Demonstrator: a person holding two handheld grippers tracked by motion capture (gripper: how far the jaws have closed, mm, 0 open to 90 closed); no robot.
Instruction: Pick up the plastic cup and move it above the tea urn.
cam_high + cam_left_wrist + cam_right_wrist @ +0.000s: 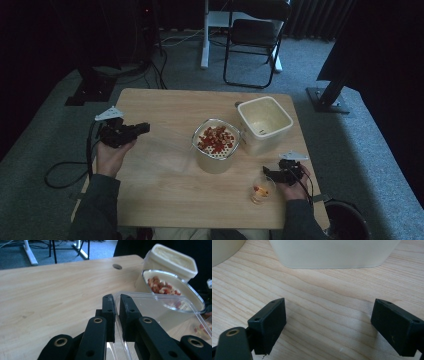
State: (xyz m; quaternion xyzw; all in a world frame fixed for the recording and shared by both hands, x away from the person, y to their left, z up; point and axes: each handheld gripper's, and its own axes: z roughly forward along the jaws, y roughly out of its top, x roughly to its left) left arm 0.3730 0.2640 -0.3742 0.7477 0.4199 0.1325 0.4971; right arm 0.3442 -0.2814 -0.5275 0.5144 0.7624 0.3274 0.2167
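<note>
My left gripper (144, 128) (117, 305) is at the table's left side, shut on the rim of a clear plastic tub (160, 312) (167, 150). The tub reaches toward a metal strainer pot (216, 145) (172, 293) that holds red pieces. An empty cream square container (263, 122) (172, 260) (334, 252) stands behind and to the right of the pot. My right gripper (272, 174) (329, 325) sits open near the front right, low over bare wood, with nothing between its jaws. A small clear cup (262, 190) with orange and red bits stands just left of the right hand.
The wooden table (165, 105) has a round cable hole (117, 266) near its far edge. A folding chair (252, 35) and a desk leg stand on the carpet behind. A cable (65, 172) trails off the table's left edge.
</note>
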